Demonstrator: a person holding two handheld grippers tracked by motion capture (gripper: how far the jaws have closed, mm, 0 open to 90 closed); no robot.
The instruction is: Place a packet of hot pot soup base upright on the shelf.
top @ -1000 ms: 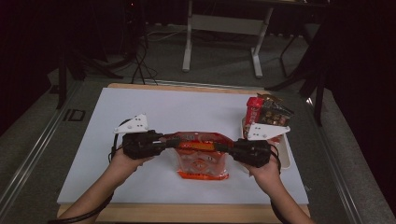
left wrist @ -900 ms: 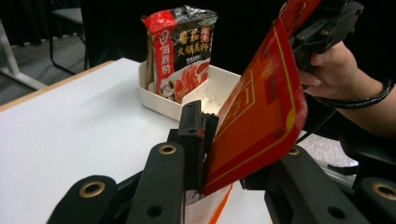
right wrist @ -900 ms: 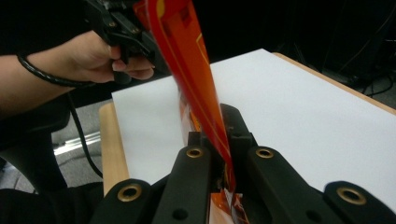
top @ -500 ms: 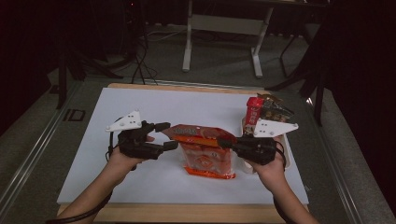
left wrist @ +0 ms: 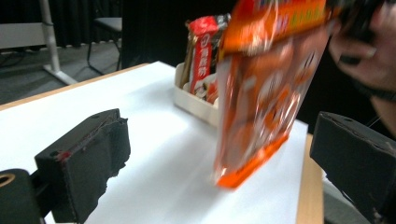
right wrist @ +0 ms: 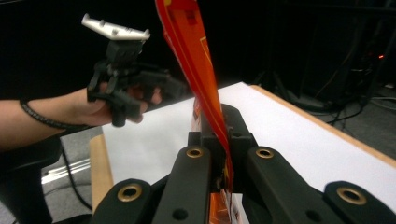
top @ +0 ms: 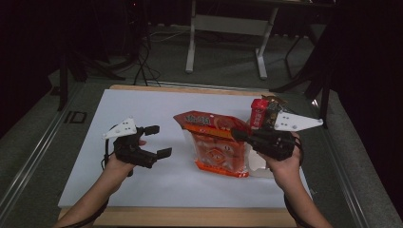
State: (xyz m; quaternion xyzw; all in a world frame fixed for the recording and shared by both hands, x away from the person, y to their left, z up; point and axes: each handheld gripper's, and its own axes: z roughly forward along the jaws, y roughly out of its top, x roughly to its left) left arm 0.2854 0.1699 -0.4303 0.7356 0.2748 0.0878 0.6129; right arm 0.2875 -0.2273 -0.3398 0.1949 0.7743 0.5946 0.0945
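The left hand-held gripper [top: 157,141] is matte black, with two blocky jaws faced in rough black foam; a pale grey three-cornered plate dotted with small holes rides on top; a black cable trails from it; the right hand-held gripper [top: 237,134] matches, its black linkage arms set with brass-ringed pivots; a dark band circles the left wrist; forearms bare.

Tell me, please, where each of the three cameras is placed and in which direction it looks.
High view: above the near table edge, looking forward and down; both forearms, left gripper, right gripper holding the orange snack bag.
Left gripper view: between its open fingers, toward the bag and white tray.
Right gripper view: along its fingers shut on the bag; left gripper beyond.
All three share the bag.
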